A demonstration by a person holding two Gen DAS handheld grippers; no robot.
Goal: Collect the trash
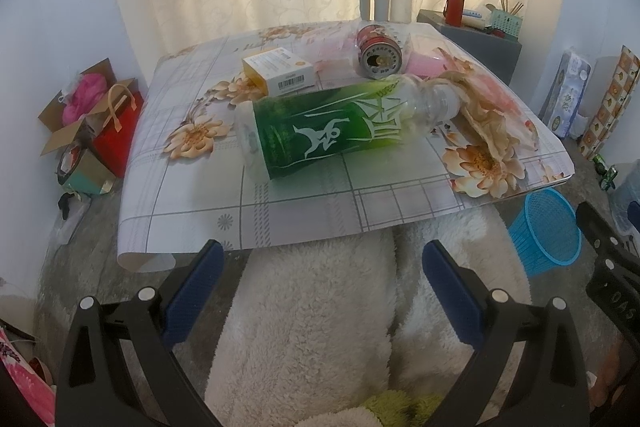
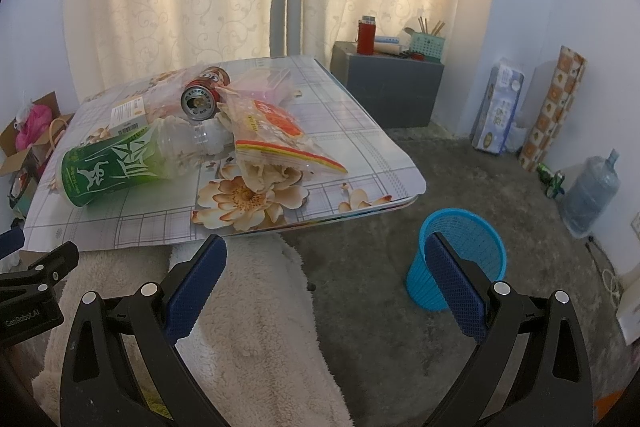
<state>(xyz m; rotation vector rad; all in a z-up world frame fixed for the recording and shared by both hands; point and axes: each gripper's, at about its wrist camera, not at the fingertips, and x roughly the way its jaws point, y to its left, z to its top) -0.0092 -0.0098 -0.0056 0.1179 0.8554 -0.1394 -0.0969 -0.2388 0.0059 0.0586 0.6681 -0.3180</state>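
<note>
The left gripper (image 1: 322, 263) has its blue fingers (image 1: 196, 291) spread wide apart. They hold nothing and touch nothing. They hang over a fluffy white blanket (image 1: 312, 327), just in front of the near edge of the low desk (image 1: 200, 219). The right gripper (image 2: 324, 259) is the same: fingers (image 2: 456, 287) wide apart, nothing between them.

The trash lies on the desk, which has a flower-pattern cover. A clear plastic bottle with a green label (image 1: 320, 131) lies on its side in the middle, its neck pointing right. Just behind it on the left sits a small white and yellow box (image 1: 280, 71). Far behind the bottle lies a red drink can (image 1: 378, 53) on its side, with its open top facing the near side. To the right of the bottle's neck is a crumpled snack bag (image 2: 276, 143) with a red and orange print, touching the bottle's neck. A pink plastic wrapper (image 2: 268, 85) lies at the far side, next to the can.

A blue mesh bin (image 2: 460, 259) stands upright on the grey floor, off to the right of the desk and near the right gripper. In the right wrist view, one finger of that gripper sits in front of the bin.
</note>
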